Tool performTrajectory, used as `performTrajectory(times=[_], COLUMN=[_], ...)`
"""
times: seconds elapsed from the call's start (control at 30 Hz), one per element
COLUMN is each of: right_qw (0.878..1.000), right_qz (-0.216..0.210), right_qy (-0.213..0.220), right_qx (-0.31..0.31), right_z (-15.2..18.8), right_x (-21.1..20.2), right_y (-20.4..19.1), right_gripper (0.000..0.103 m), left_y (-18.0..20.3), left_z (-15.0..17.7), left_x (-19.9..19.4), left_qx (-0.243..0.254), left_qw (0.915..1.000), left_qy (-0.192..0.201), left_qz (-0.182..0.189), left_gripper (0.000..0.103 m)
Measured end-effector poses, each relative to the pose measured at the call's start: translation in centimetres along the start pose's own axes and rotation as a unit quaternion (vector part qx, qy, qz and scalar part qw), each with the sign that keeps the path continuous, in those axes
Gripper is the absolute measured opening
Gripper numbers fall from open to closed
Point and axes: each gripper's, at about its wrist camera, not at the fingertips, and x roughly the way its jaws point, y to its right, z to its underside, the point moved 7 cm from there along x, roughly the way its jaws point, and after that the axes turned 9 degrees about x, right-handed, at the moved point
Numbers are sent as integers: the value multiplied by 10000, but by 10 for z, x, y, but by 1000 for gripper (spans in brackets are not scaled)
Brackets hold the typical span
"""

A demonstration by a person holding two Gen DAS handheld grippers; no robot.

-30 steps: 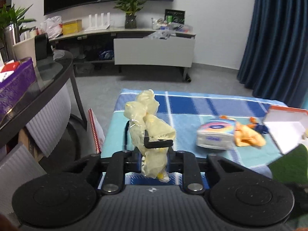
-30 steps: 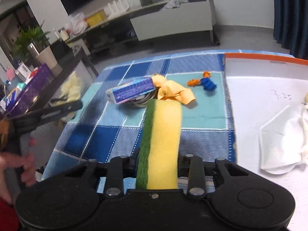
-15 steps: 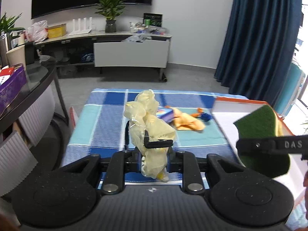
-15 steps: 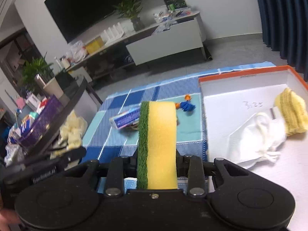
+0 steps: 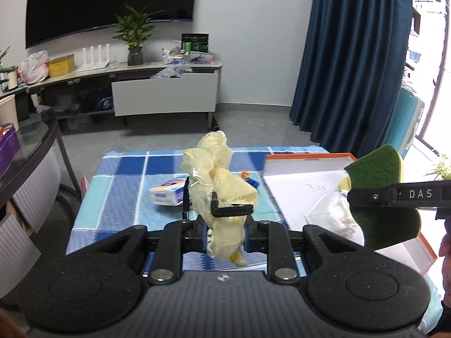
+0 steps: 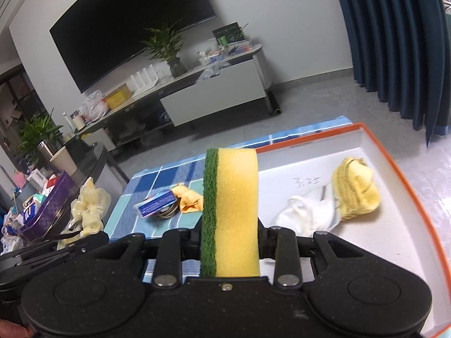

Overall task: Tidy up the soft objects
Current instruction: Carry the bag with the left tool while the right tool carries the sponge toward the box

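My left gripper (image 5: 218,211) is shut on a crumpled pale yellow glove (image 5: 217,174), held above the near edge of the blue checked cloth (image 5: 126,180). My right gripper (image 6: 229,225) is shut on a yellow sponge with a green scrub side (image 6: 231,211), held at the left side of the white box with an orange rim (image 6: 408,197). The sponge also shows in the left wrist view (image 5: 380,197). In the box lie a white cloth (image 6: 304,211) and a yellow knitted item (image 6: 355,188). On the cloth lie a tissue pack (image 5: 167,193), an orange cloth (image 6: 188,201) and a small blue and orange item (image 5: 251,180).
A dark curved counter (image 5: 31,146) with a purple box (image 6: 48,205) stands to the left of the table. A TV bench with plants (image 5: 135,76) stands by the far wall. Blue curtains (image 5: 352,56) hang at the right.
Both grippers have swung right and lifted, toward the white box. The sponge now sits at the box's left side. Each grip is unchanged.
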Motion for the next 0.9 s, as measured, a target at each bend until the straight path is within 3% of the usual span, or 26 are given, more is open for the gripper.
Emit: performTrajectory(times=[0.9], right_qw=[9973], right_qz=[577], right_qy=[332], right_qx=[302], right_z=[-22], right_x=[-35], right_y=[69], right_gripper=[37], left_y=[82], left_z=[-15], left_x=[25], left_qx=[380], left_qw=[9960], left_qy=[-87], left_qz=[804], left_gripper=[24])
